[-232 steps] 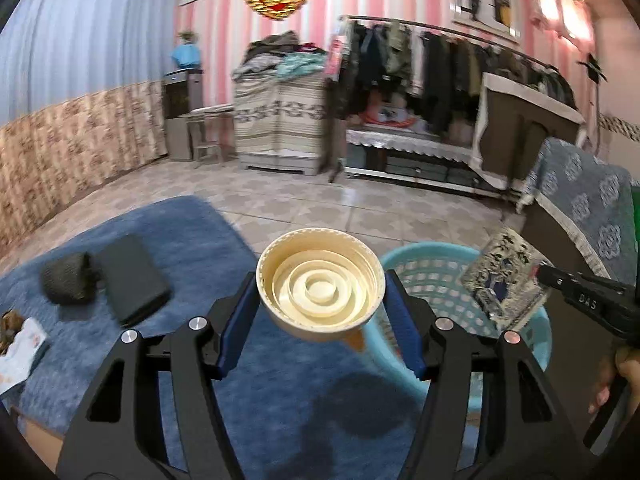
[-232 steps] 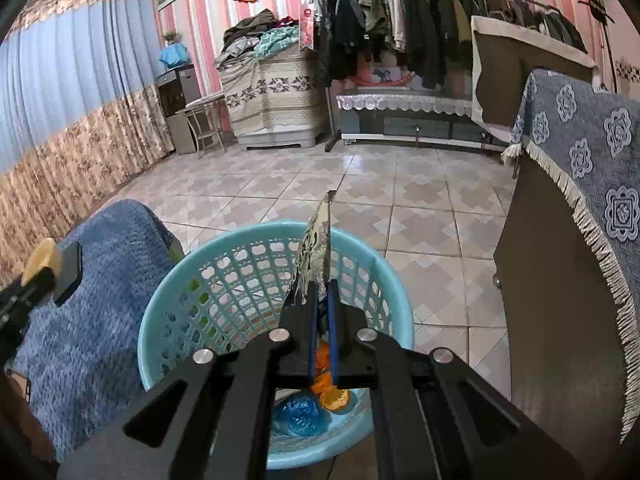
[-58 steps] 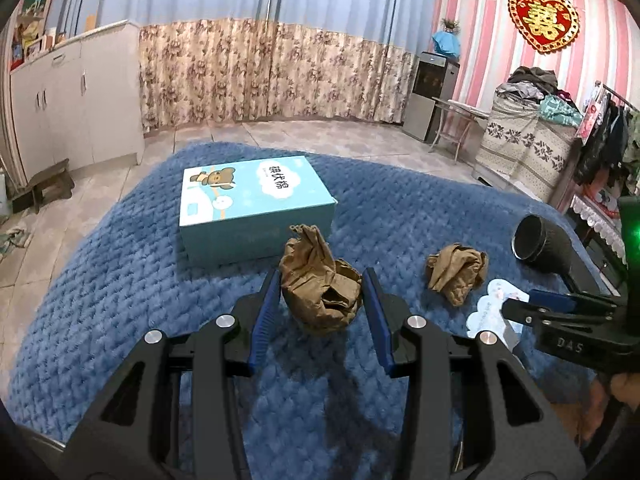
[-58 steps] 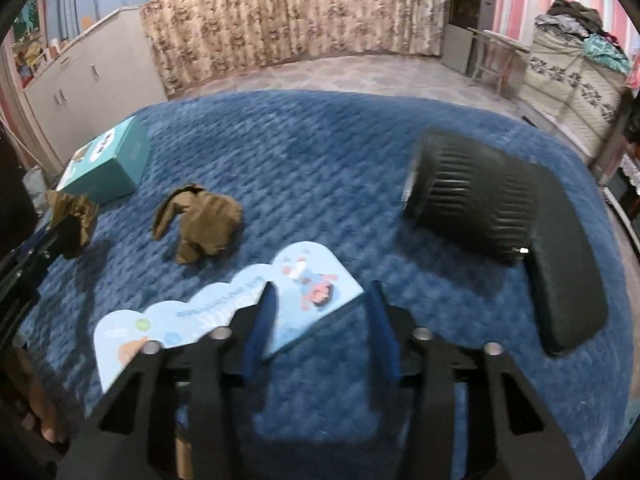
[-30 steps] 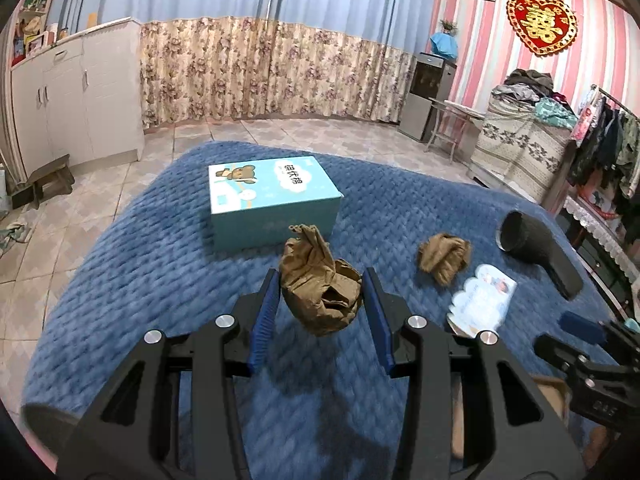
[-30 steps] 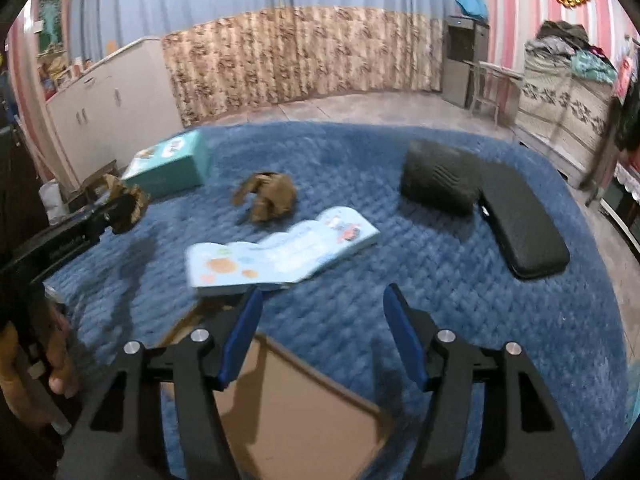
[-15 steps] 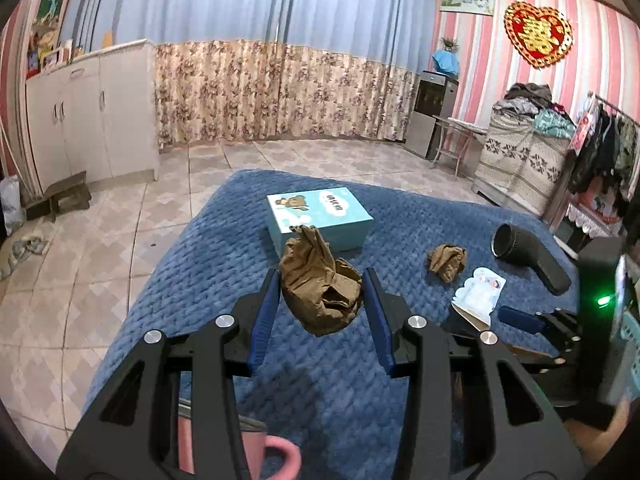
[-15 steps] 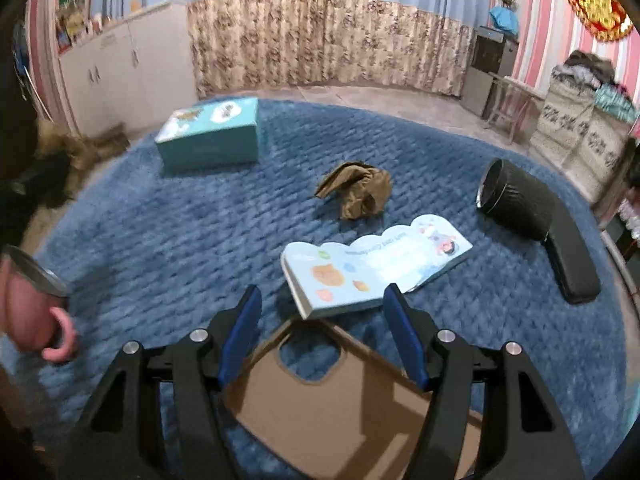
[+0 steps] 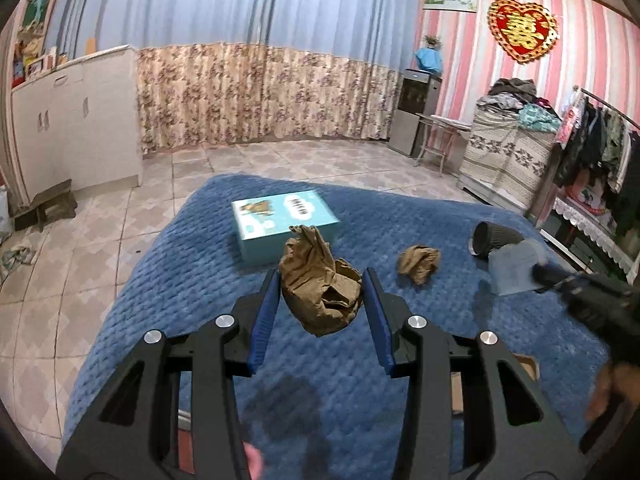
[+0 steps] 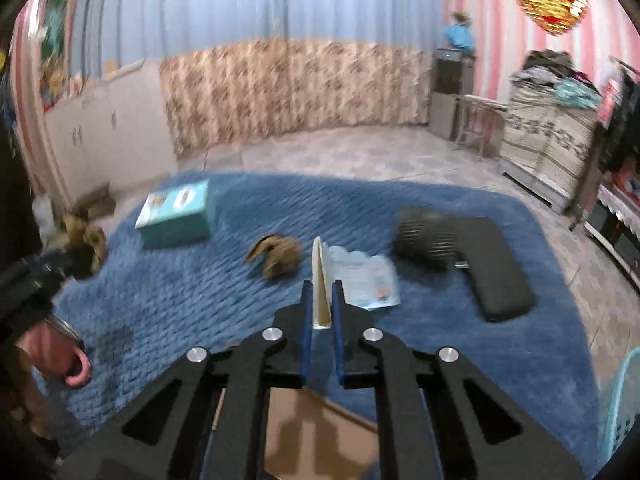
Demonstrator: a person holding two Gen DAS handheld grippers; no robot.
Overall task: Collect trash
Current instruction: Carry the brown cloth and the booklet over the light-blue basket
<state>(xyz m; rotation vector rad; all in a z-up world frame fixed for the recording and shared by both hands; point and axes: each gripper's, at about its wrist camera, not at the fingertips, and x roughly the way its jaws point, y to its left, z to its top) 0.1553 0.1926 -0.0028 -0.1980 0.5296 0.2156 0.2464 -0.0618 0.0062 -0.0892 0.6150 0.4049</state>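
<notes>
Fingers (image 10: 305, 322) of our right gripper (image 10: 320, 312), spread a second ago, now pinch the booklet (image 10: 362, 276) by its folded edge and lift it off the blue quilt (image 10: 192, 292); the frame is blurred, so how firm the hold is we can only guess. Our left gripper (image 9: 320, 300) still clamps one paper wad (image 9: 320, 284) clear of the bed. Both pieces look ready for the basket (image 10: 622, 408) at right. A second wad (image 10: 276, 258) remains on the quilt, near a teal box (image 10: 176, 216) and black device (image 10: 460, 248). Around us: tiled floor, floral curtains, striped pink walls.
</notes>
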